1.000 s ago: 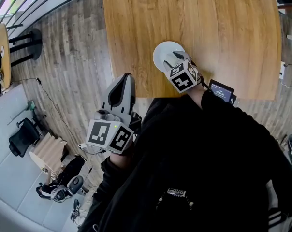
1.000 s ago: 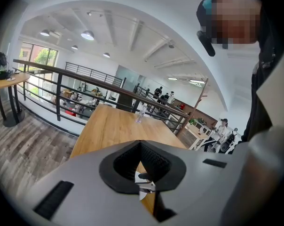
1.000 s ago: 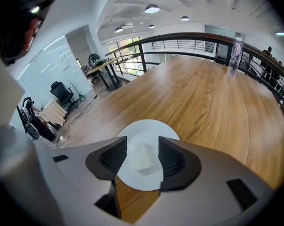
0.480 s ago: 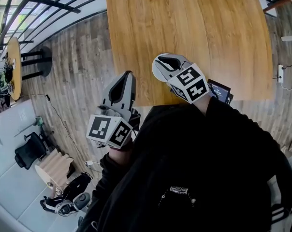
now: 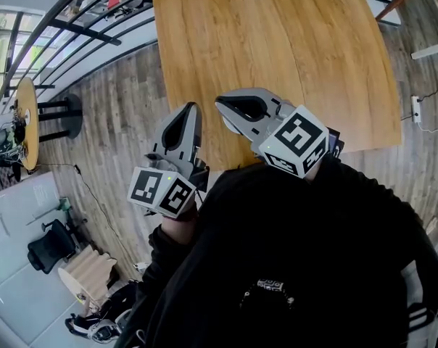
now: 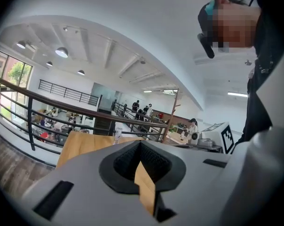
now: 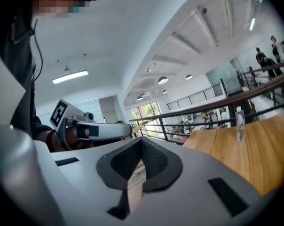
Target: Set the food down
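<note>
Head view: the grey right gripper (image 5: 221,104) has risen off the light wooden table (image 5: 277,42). Its jaws have just been closing and are now clenched and empty. It hides all but a sliver of the white round plate (image 5: 227,126) at the table's six-o'clock edge. The grey left gripper (image 5: 189,111) is slightly higher too, at its nine o'clock. Left gripper view: jaws together, empty, pointing nearly level. Right gripper view: the same.

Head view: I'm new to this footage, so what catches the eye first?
The left gripper and right gripper, both shut and empty, hang side by side over the near edge of a wooden table. A bottle stands at its far end.
</note>
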`<control>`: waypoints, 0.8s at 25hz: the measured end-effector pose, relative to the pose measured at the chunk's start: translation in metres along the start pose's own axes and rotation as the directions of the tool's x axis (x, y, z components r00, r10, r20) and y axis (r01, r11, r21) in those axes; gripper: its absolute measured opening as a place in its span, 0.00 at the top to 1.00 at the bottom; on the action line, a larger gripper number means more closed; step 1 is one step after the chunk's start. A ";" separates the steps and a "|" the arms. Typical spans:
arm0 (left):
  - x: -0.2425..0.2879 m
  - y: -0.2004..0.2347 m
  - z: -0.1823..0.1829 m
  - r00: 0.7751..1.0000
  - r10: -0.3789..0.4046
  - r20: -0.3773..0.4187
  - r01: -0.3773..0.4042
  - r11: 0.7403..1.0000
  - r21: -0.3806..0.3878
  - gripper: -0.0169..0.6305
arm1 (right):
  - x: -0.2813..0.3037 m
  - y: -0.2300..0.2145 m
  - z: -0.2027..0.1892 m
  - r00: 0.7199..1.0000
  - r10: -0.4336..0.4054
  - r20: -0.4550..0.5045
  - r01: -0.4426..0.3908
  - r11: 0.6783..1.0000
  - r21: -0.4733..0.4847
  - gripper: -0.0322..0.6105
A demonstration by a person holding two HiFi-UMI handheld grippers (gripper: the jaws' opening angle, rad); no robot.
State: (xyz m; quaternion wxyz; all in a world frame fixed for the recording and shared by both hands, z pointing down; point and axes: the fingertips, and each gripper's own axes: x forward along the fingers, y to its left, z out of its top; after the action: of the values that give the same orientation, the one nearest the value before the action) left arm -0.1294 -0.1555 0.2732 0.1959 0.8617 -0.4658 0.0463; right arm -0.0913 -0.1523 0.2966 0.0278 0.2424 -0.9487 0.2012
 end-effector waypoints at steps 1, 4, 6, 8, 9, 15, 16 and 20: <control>0.000 -0.003 0.003 1.000 -0.011 0.010 0.011 1.000 0.005 0.98 | -0.002 0.006 0.004 1.000 -0.003 0.015 0.004 0.999 -0.035 0.92; 0.000 -0.006 0.004 0.999 -0.029 0.014 0.029 1.000 0.005 0.98 | -0.005 0.016 0.009 0.999 0.008 0.032 -0.005 0.998 -0.066 0.92; 0.001 -0.004 0.002 0.999 -0.035 0.003 0.035 0.999 -0.010 0.98 | -0.004 0.019 0.010 0.999 0.016 0.038 -0.013 0.997 -0.071 0.92; 0.004 -0.003 -0.001 0.999 -0.044 -0.016 0.044 0.999 -0.021 0.98 | -0.004 0.019 0.009 0.999 0.028 0.038 -0.025 0.998 -0.065 0.92; 0.005 -0.004 -0.002 0.998 -0.052 -0.027 0.051 0.998 -0.020 0.98 | -0.004 0.020 0.008 0.999 0.037 0.036 -0.035 0.998 -0.057 0.92; 0.006 -0.006 -0.014 0.995 -0.078 -0.068 0.076 0.997 -0.031 0.98 | -0.007 0.026 -0.004 0.999 0.046 0.023 -0.045 0.998 -0.040 0.92; 0.006 -0.008 -0.015 0.994 -0.081 -0.070 0.079 0.996 -0.035 0.98 | -0.009 0.027 -0.005 0.999 0.043 0.021 -0.042 0.998 -0.041 0.92; 0.005 -0.015 -0.018 0.993 -0.092 -0.072 0.090 0.995 -0.038 0.98 | -0.015 0.029 -0.007 0.999 0.034 0.018 -0.033 0.998 -0.048 0.92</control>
State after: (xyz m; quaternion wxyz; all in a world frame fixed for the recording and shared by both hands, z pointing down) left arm -0.1127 -0.1456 0.2865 0.2298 0.8762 -0.4191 0.0610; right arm -0.0917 -0.1195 0.2900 0.0215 0.2277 -0.9573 0.1767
